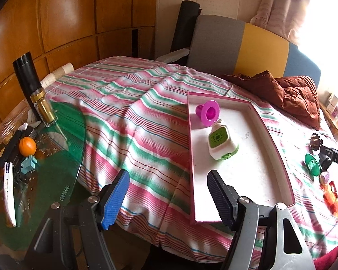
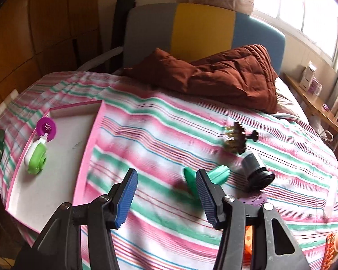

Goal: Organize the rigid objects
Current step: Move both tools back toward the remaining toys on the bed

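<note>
A pink-rimmed white tray (image 1: 254, 175) lies on the striped bed and also shows at the left of the right wrist view (image 2: 87, 139). In it are a magenta funnel-shaped piece (image 1: 208, 111) (image 2: 46, 127) and a white-and-green toy (image 1: 220, 140) (image 2: 36, 156). Loose on the bedspread are a green funnel piece (image 2: 205, 174) (image 1: 312, 164), a dark grey cylinder (image 2: 258, 172), a brown claw clip (image 2: 235, 140) and orange pieces (image 1: 331, 196). My left gripper (image 1: 167, 194) is open and empty over the tray's near left edge. My right gripper (image 2: 166, 194) is open and empty, just left of the green piece.
A brown quilt (image 2: 225, 74) lies at the headboard. A green glass side table (image 1: 45, 162) at the left holds a black flask (image 1: 27, 81), a gold-capped bottle (image 1: 44, 110), an orange (image 1: 27, 146) and a tube. A wooden shelf (image 2: 313, 99) runs under the window.
</note>
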